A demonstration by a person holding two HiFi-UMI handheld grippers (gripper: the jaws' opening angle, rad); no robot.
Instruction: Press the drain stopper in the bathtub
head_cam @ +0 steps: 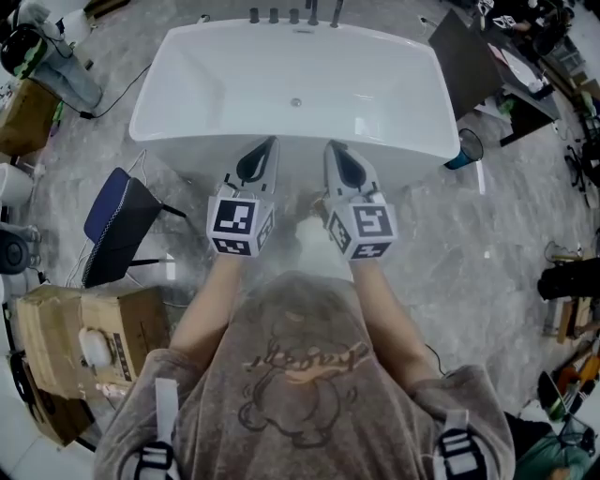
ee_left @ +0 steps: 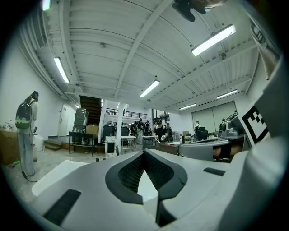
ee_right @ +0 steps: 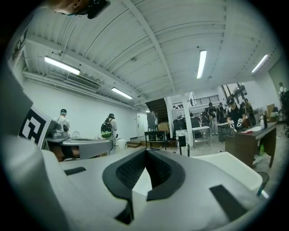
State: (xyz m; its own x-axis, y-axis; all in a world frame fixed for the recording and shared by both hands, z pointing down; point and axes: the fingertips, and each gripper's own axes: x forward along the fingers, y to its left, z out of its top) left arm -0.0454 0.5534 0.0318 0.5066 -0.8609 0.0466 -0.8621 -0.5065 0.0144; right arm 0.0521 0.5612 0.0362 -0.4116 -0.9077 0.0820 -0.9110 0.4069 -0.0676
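In the head view a white bathtub [head_cam: 187,84] lies ahead on the grey floor, with a small round drain stopper [head_cam: 296,102] on its inside, toward the far end. Both grippers hover side by side over the tub's near rim, tips pointing at the tub. My left gripper [head_cam: 273,141] is shut with nothing between its jaws, and so is my right gripper [head_cam: 330,143]. In the left gripper view the left gripper [ee_left: 144,152] has its dark pads meeting at the tip; the right gripper [ee_right: 146,151] looks the same in its own view. Neither gripper view shows the stopper.
Several taps [head_cam: 292,16] stand on the tub's far rim. A blue folding chair [head_cam: 117,220] and a cardboard box [head_cam: 84,342] sit at the left, a dark board [head_cam: 464,61] at the right. People [ee_left: 25,131] stand far off in the hall.
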